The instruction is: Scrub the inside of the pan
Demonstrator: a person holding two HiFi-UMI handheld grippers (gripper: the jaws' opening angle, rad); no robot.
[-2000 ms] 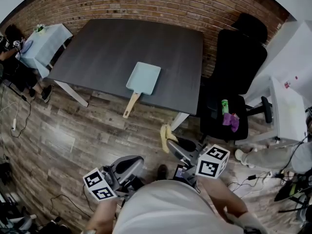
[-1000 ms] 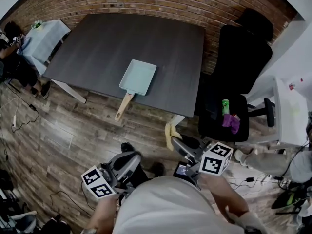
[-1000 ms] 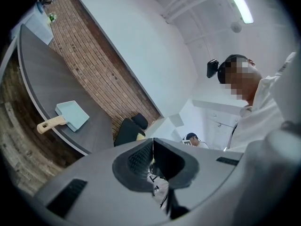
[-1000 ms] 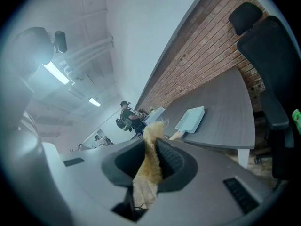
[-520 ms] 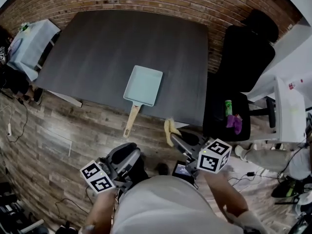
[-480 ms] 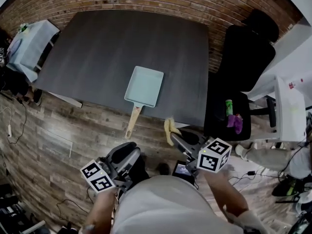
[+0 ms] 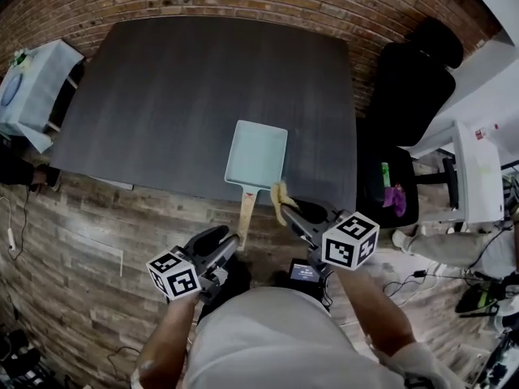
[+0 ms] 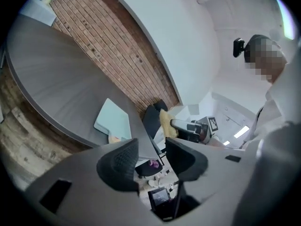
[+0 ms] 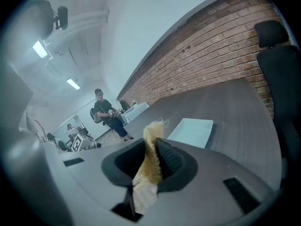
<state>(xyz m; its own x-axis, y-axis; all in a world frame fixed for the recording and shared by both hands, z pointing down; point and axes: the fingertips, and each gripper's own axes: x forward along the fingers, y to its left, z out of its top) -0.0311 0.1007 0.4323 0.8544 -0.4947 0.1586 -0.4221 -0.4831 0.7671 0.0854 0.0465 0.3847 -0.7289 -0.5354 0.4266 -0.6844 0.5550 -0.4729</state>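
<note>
A pale blue rectangular pan (image 7: 256, 154) with a wooden handle (image 7: 246, 209) lies near the front edge of the dark grey table (image 7: 178, 79); the handle sticks out over the edge. It also shows as the pan (image 8: 113, 120) in the left gripper view and the pan (image 9: 191, 131) in the right gripper view. My right gripper (image 7: 284, 207) is shut on a yellow scrub cloth (image 9: 150, 159), just right of the handle. My left gripper (image 7: 225, 245) hangs below the table edge, its jaws opening with nothing between them.
A black office chair (image 7: 405, 79) stands right of the table, with a green and a purple item (image 7: 392, 193) on its seat. A white cabinet (image 7: 478, 177) is further right. A small light blue table (image 7: 24, 87) stands at the far left. A person (image 9: 106, 113) is far off.
I have stepped closer to the table, so the pan now lies just ahead of both grippers. The right gripper with the cloth has come up beside the pan handle.
</note>
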